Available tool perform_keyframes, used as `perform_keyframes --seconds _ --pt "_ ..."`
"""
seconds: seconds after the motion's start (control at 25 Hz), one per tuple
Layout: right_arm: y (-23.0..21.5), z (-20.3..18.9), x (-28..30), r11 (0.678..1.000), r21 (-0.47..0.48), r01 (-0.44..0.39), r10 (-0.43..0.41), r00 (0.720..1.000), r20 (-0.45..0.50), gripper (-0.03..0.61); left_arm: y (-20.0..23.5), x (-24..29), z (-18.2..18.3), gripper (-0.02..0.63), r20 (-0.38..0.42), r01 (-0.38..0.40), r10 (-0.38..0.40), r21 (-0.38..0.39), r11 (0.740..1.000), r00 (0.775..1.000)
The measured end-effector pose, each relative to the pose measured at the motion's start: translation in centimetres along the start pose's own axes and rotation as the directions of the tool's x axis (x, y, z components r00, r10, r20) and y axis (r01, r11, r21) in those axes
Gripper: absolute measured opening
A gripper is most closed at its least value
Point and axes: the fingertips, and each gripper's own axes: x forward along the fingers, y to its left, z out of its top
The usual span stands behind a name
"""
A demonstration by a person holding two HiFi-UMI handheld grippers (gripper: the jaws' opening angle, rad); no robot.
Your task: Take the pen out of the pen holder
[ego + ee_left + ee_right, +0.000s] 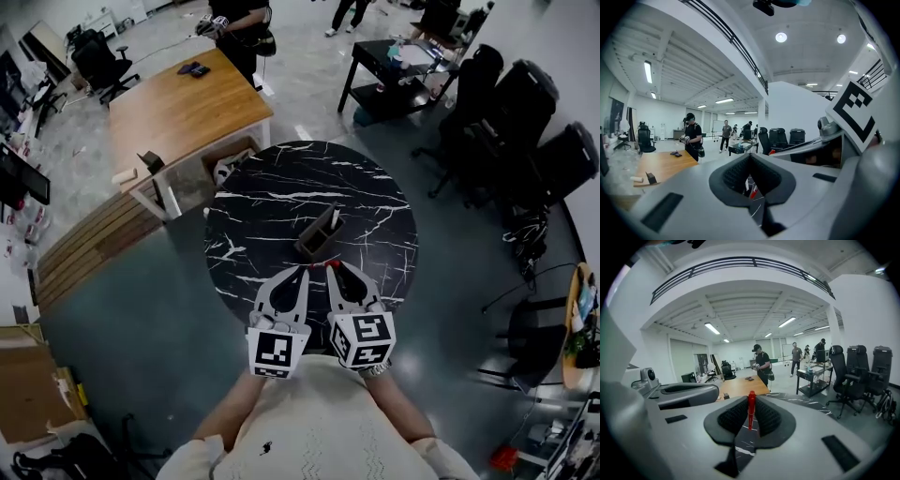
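Head view: round black marble table (272, 187) with the pen holder (317, 240) near its middle. It is a dark boxy holder, and one white pen (335, 217) stands in it at the far end.

Both grippers sit side by side at the table's near edge, tips pointing at the holder.

Right gripper (336, 268): jaws are closed on a red pen (330, 264). In the right gripper view the red pen (751, 409) stands upright, pinched between the dark ribbed pads of the right gripper (751, 401), with its top poking just above them. The red pen is outside the holder, just on the near side of it and not touching it, over the table.

Left gripper (302, 273): in the left gripper view the pads of the left gripper (750, 164) are drawn together to a narrow slit, with nothing gripped between them. A bit of red and white shows through the slit, too small to tell what it is. The right gripper's marker cube (855, 115) fills the right side of that view. The tips of the two grippers are close, almost meeting.

Background:
- A wooden table (183, 103) lies beyond the marble one.
- A person in black (239, 23) stands at its far end, holding something.
- Black office chairs (525, 112) are on the right.
- A dark desk (394, 66) has clutter on it.
- More people stand farther back.
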Motion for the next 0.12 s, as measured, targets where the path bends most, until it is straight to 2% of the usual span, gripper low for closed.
perform_keyframes --seconds 0.12 --pt "0.26 -0.07 0.28 1.000 0.011 0.004 -0.004 1.000 0.000 0.061 0.53 -0.26 -0.29 0.010 -0.002 0.001 -0.001 -0.007 1.000 1.000"
